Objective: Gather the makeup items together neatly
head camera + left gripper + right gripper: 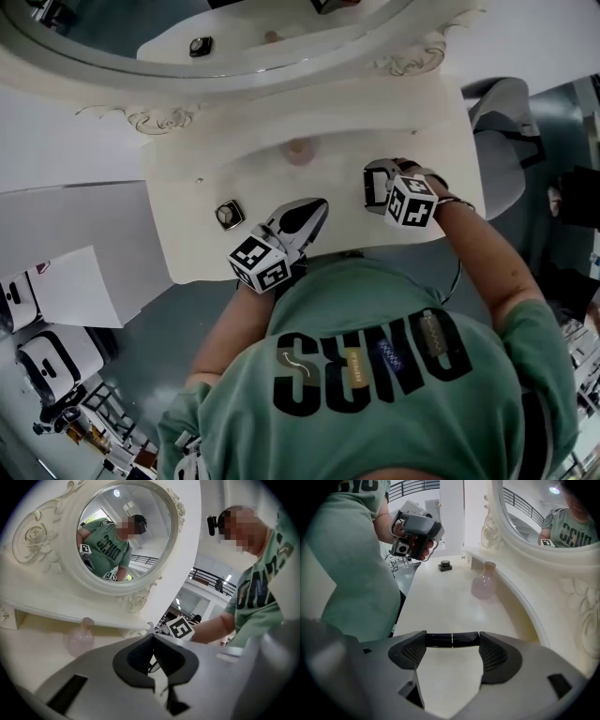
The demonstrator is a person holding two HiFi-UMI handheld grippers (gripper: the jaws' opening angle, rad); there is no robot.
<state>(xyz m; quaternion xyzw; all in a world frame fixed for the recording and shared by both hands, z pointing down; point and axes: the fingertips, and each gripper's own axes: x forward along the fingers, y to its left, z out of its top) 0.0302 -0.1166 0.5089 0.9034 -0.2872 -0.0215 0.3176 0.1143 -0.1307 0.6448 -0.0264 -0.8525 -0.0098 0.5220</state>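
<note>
Step in hand: by my reading, the slim glossy black tube [440, 640] is being carried over the white bench [375, 122] toward the other makeup items, and it is not yet set down.
Right hand-held gripper [452, 641]: jaws partly closed, with the tube clamped crosswise between the two pads, one end on each pad. Nothing else touches it. In the head view, this right hand-held gripper [377, 183] hovers near the bench's front edge.
Left hand-held gripper [152, 641]: the pads meet at the tips and nothing sits between them – closed and empty. It is raised off the bench in its own view, and in the head view it sits at the front edge [309, 214].
Where the items are: the round pink glass bottle [483, 585] stands toward the back, below the oval mirror [126, 531]. The small square black compact [445, 566] lies well apart from it, off to the left.
Doing it well: lower the tube level and place it just beside the bottle without knocking it. Open the jaws only once the tube rests on the surface, because a round tube may roll. The compact would then be brought in to join them.
</note>
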